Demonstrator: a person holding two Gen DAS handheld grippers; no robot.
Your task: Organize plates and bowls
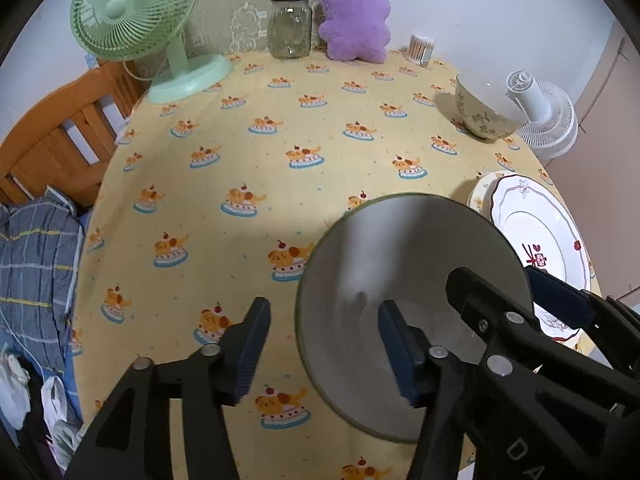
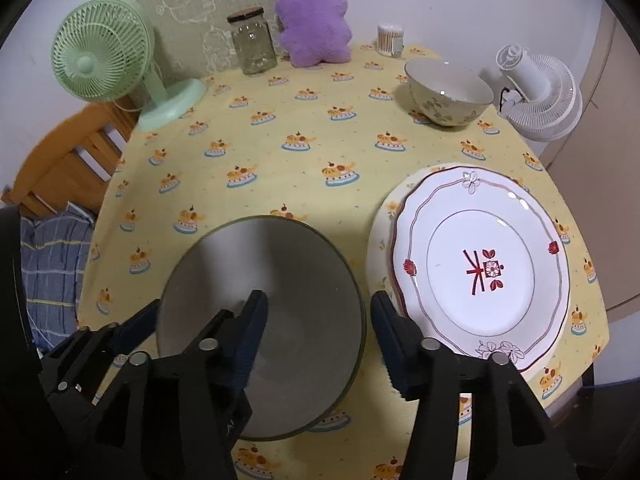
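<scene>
A: Left wrist view first. What is the left claw (image 1: 322,350) doing?

B: It is spread. One pad sits outside the grey bowl (image 1: 408,280), over the cloth; the other lies inside, over the bowl's wall. Neither presses on the rim, so nothing is pinched.

A: And the right claw (image 1: 494,294) in that view?

B: It comes in from the right, one finger over the bowl's inside, the other out over the plates (image 1: 536,232). The letters "DA" show in white on its black body; the rest is cut off.

A: Where are the task's things?

B: The grey bowl stands on the bench (image 1: 280,128) near the front edge. Just beside it on the right is a white plate with a red motif, stacked on a cream one. The floral bowl (image 1: 482,114) stands well apart, far right, by the white fan (image 1: 546,116).

A: Right wrist view?

B: The right claw (image 2: 320,328) is spread too, straddling the grey bowl's (image 2: 280,264) right rim: left pad inside, right pad in the gap beside the plates (image 2: 480,268). No pad presses the rim. The left claw (image 2: 136,326) shows at the bowl's left edge.

A: Any writing?

B: The plate's centre carries a red character-like mark with a flower; I cannot read it. At the back stand a green fan (image 2: 102,50), a jar (image 2: 252,44), a purple plush (image 2: 314,20) and a tub of swabs (image 2: 391,39), its label too small to read.
</scene>
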